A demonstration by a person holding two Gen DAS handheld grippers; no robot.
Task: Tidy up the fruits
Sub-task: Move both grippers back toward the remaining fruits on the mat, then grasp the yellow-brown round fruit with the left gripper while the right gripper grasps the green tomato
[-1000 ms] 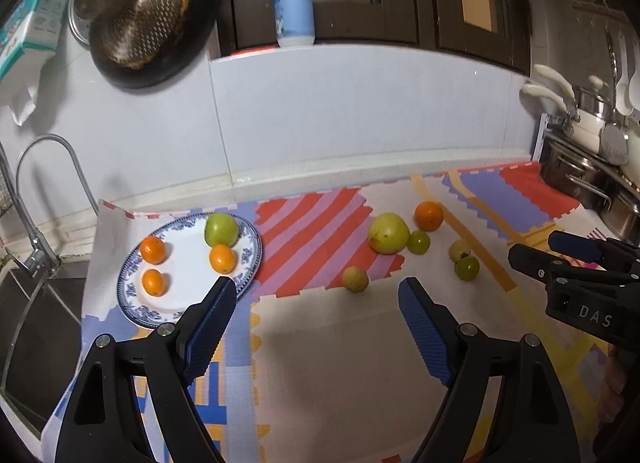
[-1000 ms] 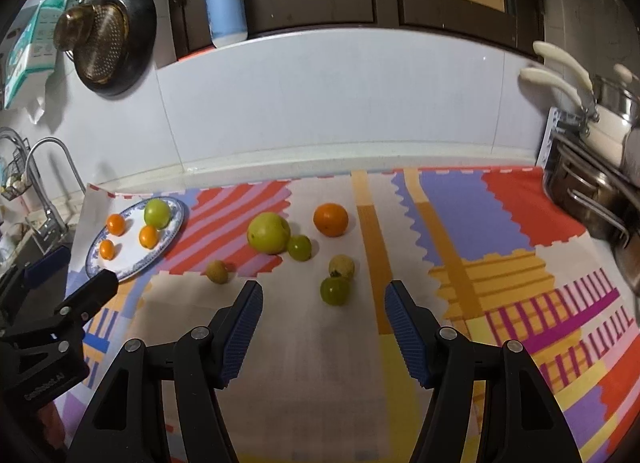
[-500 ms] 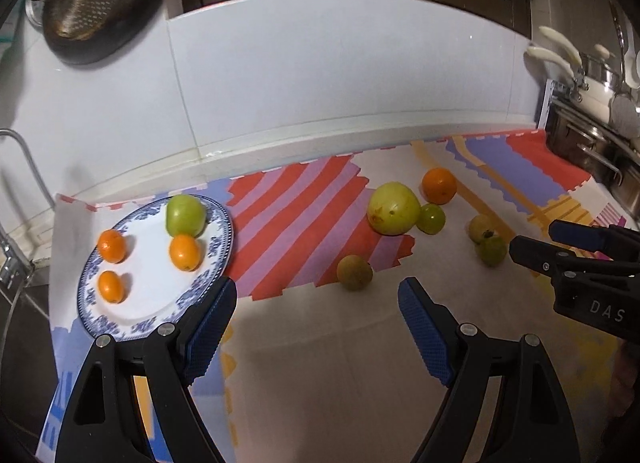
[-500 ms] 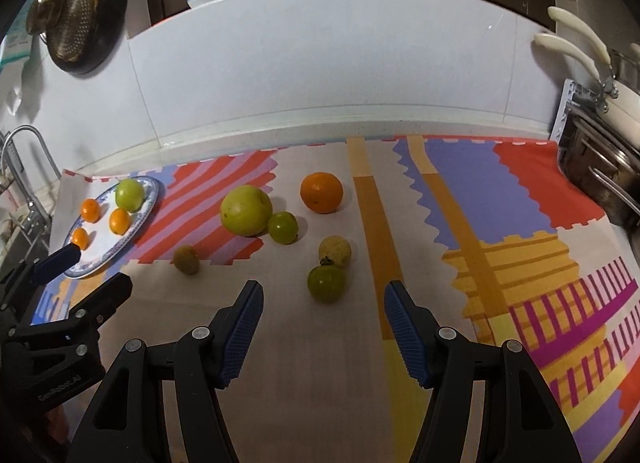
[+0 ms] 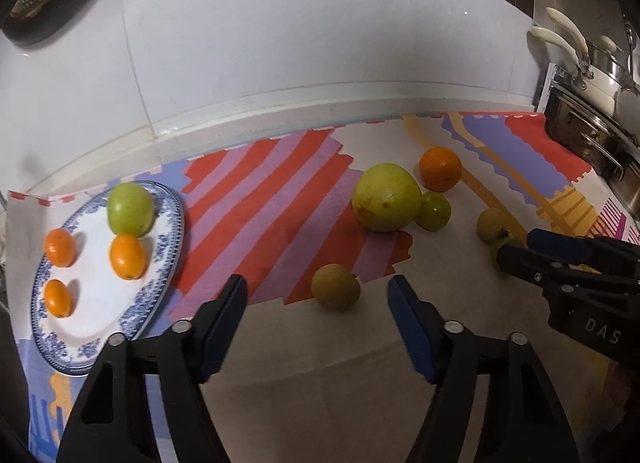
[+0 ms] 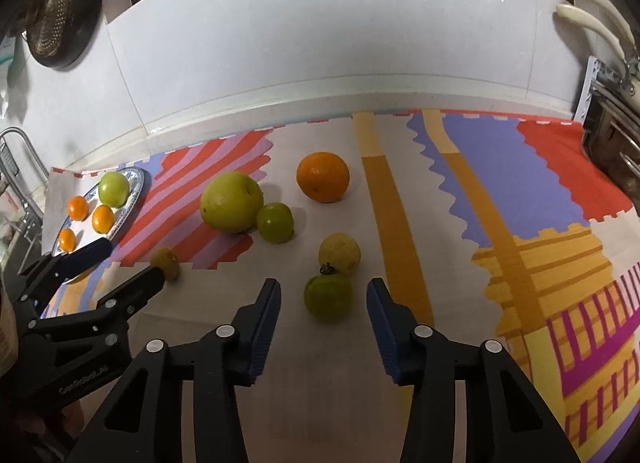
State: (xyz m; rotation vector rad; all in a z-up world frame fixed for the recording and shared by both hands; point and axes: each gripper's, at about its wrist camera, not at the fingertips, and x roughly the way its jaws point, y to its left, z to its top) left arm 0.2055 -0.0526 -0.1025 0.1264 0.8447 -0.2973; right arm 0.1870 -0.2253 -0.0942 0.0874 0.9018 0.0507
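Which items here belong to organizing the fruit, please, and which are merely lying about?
Job: blue-patterned white plate holding four fruits; six loose fruits, including large yellow-green fruit, round orange, stemmed green tomato.

Lying about: hanging metal colander, stainless steel pots.

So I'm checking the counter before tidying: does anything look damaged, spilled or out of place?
Nothing spilled or damaged. Six fruits lie loose on the mat, including the orange and the green tomato, while four already sit on the plate.
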